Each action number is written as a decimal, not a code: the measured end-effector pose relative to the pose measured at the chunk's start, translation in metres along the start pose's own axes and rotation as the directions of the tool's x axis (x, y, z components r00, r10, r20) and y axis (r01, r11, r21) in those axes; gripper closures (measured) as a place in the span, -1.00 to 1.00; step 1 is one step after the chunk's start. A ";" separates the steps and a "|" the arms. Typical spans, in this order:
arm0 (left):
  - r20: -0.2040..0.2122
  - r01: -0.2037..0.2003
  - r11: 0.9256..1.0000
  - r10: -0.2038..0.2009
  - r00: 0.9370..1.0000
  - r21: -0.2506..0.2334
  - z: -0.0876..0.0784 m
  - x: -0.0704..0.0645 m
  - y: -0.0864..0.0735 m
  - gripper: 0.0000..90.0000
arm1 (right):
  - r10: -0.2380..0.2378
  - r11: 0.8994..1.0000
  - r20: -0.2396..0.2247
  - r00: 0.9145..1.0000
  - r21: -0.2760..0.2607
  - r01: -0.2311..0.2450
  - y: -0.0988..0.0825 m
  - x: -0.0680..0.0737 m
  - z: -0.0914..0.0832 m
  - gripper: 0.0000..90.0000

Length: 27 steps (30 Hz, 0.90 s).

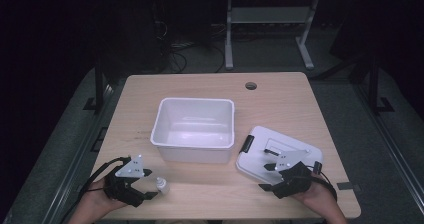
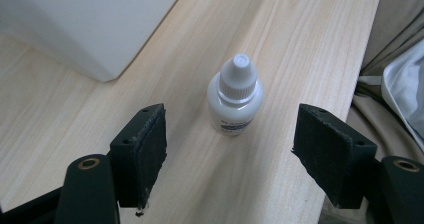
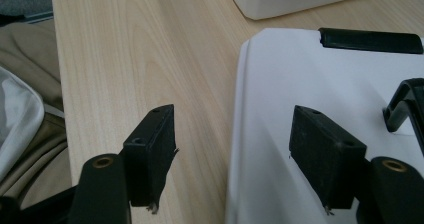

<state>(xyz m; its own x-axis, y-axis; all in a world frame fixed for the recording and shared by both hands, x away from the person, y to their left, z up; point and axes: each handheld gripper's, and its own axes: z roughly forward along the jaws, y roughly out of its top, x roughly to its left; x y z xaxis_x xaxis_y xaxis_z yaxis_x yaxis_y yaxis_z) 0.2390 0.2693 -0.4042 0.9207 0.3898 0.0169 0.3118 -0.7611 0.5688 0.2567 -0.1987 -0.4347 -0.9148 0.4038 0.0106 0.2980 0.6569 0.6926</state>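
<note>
Jaws of the left gripper (image 2: 230, 149) rise wide apart at the bottom of the left gripper view, with the bottle (image 2: 235, 96) standing upright on the table (image 2: 300, 44) just beyond them, on the line between the pads. Nothing held; pads clear of the bottle on both sides.

Bin (image 1: 194, 129): white, open, sits mid-table. In the high view the bottle (image 1: 161, 185) stands near its front left corner, apart from it.

Lid (image 1: 277, 154): white, black latches, lies flat right of the bin. Right gripper (image 3: 232, 156) straddles its near edge, jaws well open, one over bare wood and one over the lid; whether the pads touch it I cannot tell. No grip.

Step in hand, as I read it: approach to pick up the bottle, likely for the bin.

Next move calls for: left gripper forward until the pads flank the bottle's body below the cap, then a square, gentle close. Bottle is small and light, and an off-centre pad could tip it. Lift clear before crossing the bin wall.
</note>
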 end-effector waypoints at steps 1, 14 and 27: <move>0.003 0.000 1.000 0.000 1.000 0.003 0.001 0.000 0.000 -0.34 | 0.001 1.000 0.000 1.000 -0.001 -0.001 0.000 0.000 0.000 -0.24; 0.020 -0.022 0.999 0.022 1.000 0.029 0.010 -0.001 0.008 -0.27 | -0.004 1.000 -0.007 1.000 -0.007 0.004 0.001 0.002 -0.001 -0.25; 0.056 -0.035 0.998 0.032 0.998 0.052 0.020 0.002 0.013 -0.14 | -0.013 1.000 0.001 1.000 -0.002 0.013 0.001 0.003 0.000 -0.26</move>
<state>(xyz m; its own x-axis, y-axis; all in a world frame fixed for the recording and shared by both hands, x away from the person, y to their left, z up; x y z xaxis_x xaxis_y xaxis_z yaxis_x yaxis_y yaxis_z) 0.2492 0.2496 -0.4129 0.9419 0.3356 -0.0115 0.2915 -0.8000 0.5244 0.2544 -0.1967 -0.4335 -0.9183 0.3959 0.0014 0.2858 0.6605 0.6943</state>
